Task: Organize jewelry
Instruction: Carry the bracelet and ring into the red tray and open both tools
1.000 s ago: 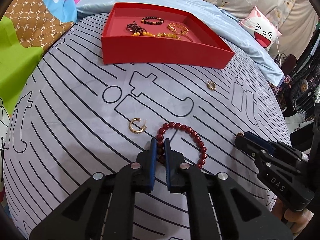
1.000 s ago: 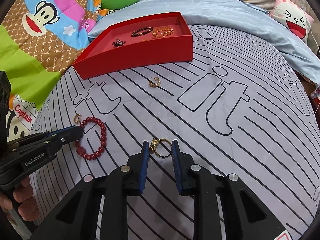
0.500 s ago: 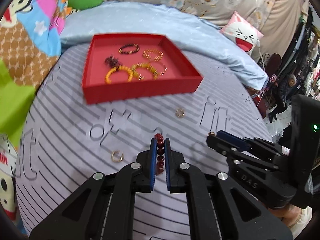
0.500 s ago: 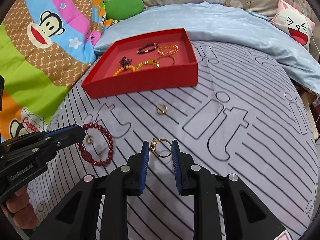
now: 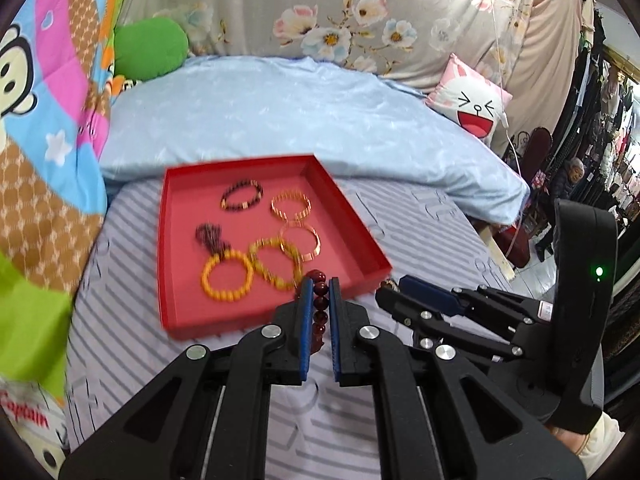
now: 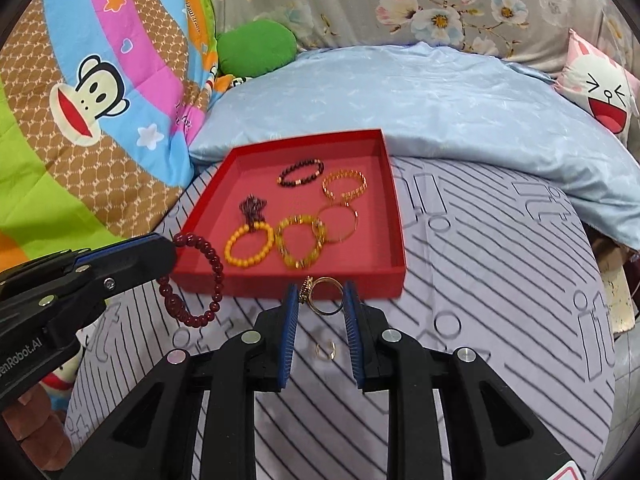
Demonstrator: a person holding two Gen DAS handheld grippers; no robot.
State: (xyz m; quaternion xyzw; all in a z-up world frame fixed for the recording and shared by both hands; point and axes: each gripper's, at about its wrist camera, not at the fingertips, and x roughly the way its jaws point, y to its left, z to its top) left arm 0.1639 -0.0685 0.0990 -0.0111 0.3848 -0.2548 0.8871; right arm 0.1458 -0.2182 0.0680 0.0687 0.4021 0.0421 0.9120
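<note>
Now that both grippers have lifted off the striped bedsheet point(image 6: 500, 280), the left gripper point(image 5: 319, 300), clamped on the dark red bead bracelet point(image 6: 196, 280), and the right gripper point(image 6: 322, 312), pinching the gold ring point(image 6: 326, 295), hover at the red tray point(image 6: 394, 216), ready to drop.

A striped grey bedspread point(image 6: 500, 280), pale blue quilt point(image 6: 420, 92), and floral headboard fabric point(image 5: 360, 8) fill the room.

Red tray point(image 6: 304, 280), dark-red bead bracelet point(image 6: 216, 276), black-striped grey sheet point(image 6: 500, 280).
</note>
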